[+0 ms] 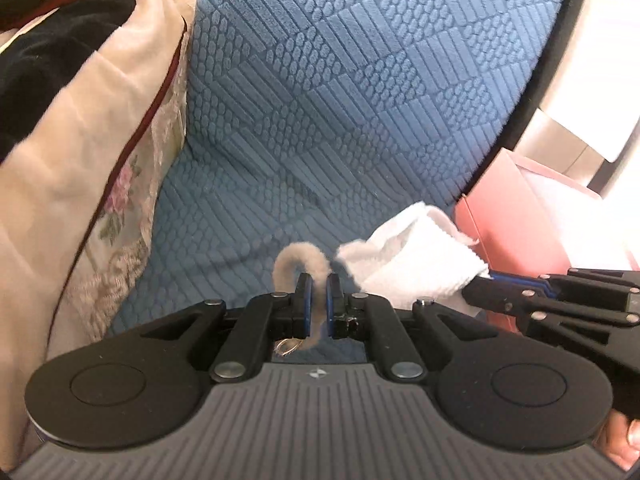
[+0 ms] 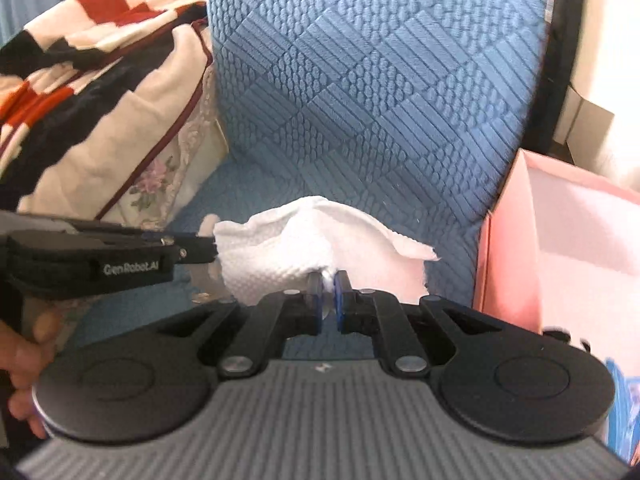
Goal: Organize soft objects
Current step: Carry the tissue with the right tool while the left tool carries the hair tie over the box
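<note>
1. Cloth, white and waffle-textured (image 2: 320, 240), is hanging bunched and crumpled between the two tools, above the blue quilted seat cushion (image 2: 380, 100) of a chair.
2. Right tool (image 2: 327, 284) is pinching the cloth's near edge, its jaws nearly together with a wisp of white fabric between the blue pads.
3. Left tool (image 1: 318, 284) is clamping a beige fuzzy strap or loop (image 1: 298, 258), which is curling up over its left finger; the white cloth (image 1: 412, 256) is lying just right of it, touching the loop.
4. Left-wrist view is showing the fuzzy loop and a small metal ring (image 1: 286, 346) under the fingers, which the right-wrist view is not showing clearly.
5. Right-wrist view is showing the left tool from the side, reaching the cloth's left end, with a person's hand (image 2: 28, 360) gripping it.
6. Floral cream cushion (image 2: 160, 172) and a red, white and dark striped blanket (image 2: 80, 52) are piling up at the left; a pink box (image 2: 520, 240) is standing at the right, beside the chair.
</note>
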A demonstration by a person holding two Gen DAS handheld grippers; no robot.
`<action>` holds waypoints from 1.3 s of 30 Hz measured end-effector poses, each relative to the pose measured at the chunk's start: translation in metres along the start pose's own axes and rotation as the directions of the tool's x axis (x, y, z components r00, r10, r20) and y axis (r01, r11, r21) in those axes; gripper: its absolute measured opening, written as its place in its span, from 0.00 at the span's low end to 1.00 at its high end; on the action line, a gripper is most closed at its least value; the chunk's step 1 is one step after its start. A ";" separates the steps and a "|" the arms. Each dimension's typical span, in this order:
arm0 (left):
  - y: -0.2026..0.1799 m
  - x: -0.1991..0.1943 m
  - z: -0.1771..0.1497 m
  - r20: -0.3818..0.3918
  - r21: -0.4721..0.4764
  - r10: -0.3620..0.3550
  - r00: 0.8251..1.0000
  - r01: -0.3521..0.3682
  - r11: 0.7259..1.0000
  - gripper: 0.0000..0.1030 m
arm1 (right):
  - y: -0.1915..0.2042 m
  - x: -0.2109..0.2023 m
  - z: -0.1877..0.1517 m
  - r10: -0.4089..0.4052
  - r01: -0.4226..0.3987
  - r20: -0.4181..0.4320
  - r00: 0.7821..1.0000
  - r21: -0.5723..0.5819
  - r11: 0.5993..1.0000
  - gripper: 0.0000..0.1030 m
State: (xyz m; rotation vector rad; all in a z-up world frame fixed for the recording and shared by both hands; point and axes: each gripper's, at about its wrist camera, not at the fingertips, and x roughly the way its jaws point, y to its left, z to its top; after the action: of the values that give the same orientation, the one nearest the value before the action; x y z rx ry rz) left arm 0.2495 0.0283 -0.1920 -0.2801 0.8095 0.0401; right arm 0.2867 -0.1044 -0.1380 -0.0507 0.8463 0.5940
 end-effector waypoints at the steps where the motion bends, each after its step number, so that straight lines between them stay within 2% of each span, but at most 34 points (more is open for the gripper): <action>1: -0.001 -0.002 -0.004 -0.001 0.001 -0.003 1.000 0.003 1.000 0.08 | 0.000 -0.004 -0.003 0.000 0.000 0.003 1.000 0.010 1.000 0.09; 10: -0.011 -0.027 -0.032 0.028 0.016 -0.013 1.000 0.013 1.000 0.08 | 0.019 -0.026 -0.031 -0.055 0.055 0.022 0.998 -0.035 0.998 0.10; 18: -0.015 -0.048 -0.051 0.053 0.025 -0.005 0.999 0.004 1.000 0.08 | 0.028 -0.040 -0.047 -0.050 0.050 0.025 0.998 -0.024 0.998 0.10; 25: -0.017 -0.073 -0.055 0.074 -0.015 -0.015 0.997 0.016 1.000 0.08 | 0.025 -0.061 -0.047 -0.050 0.050 0.050 0.997 -0.006 0.999 0.10; 30: -0.036 -0.091 -0.054 0.088 0.010 -0.027 0.996 0.026 1.000 0.08 | 0.022 -0.083 -0.057 -0.052 0.050 0.052 0.997 0.036 0.998 0.10; 34: -0.051 -0.103 -0.053 0.099 0.041 -0.024 0.995 0.021 0.999 0.08 | 0.018 -0.104 -0.056 -0.071 0.067 0.086 0.994 0.050 0.996 0.10; 39: -0.061 -0.114 -0.046 0.088 0.000 -0.014 0.996 0.015 1.000 0.08 | 0.008 -0.126 -0.048 -0.102 0.096 0.124 0.987 0.052 0.994 0.09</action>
State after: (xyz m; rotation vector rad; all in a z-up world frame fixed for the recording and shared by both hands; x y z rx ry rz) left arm 0.1470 -0.0342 -0.1265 -0.2826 0.7199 0.0388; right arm 0.1849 -0.1709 -0.0786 -0.0128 0.7294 0.4789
